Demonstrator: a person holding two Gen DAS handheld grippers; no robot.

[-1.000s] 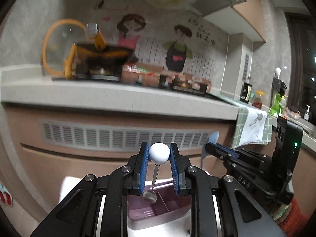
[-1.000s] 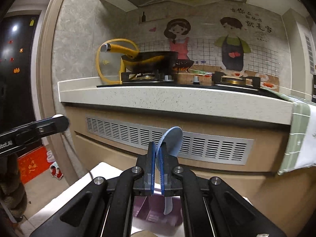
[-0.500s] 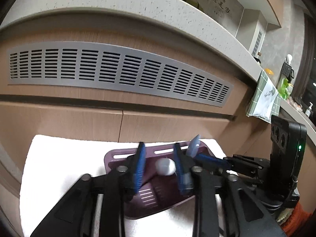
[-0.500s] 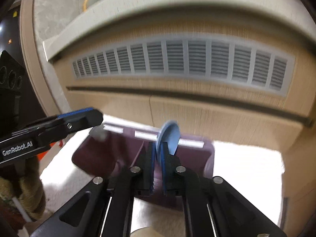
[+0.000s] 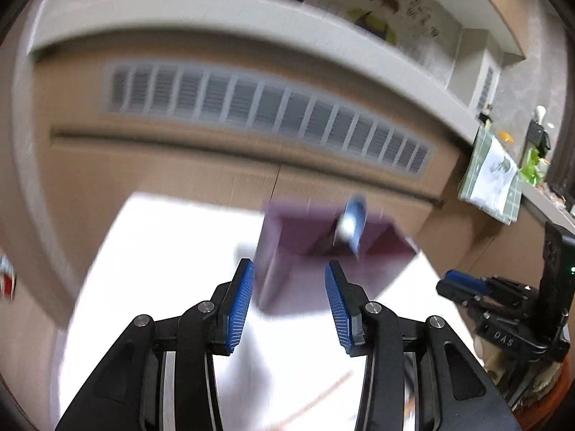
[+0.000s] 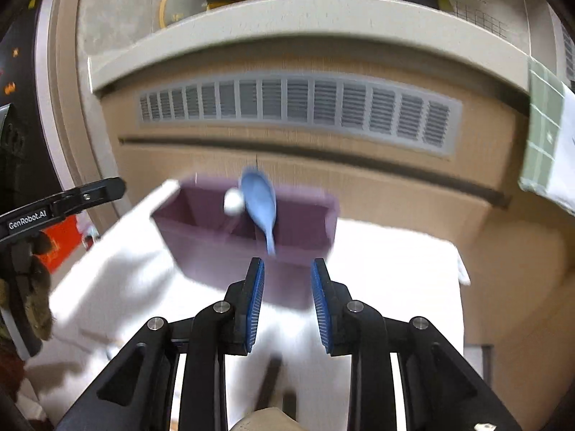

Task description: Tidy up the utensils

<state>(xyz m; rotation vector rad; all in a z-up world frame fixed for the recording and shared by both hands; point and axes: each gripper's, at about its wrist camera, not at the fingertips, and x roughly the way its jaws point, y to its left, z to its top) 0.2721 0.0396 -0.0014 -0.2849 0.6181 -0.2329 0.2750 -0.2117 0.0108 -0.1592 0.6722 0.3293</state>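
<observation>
Both the left claw (image 5: 289, 301) and right claw (image 6: 287, 300) are spreading, empty, near a purple utensil holder (image 6: 222, 248) on the white-covered desk (image 6: 388, 262), which contains a blue spoon (image 6: 260, 204) and a white-knobbed utensil (image 6: 233, 202).

Caddy (image 6: 251, 251) blocks fwd; sides free.

vent grille (image 6: 298, 107) | counter edge (image 6: 287, 18) | checked towel (image 6: 550, 136) | white cloth (image 6: 388, 262)
</observation>
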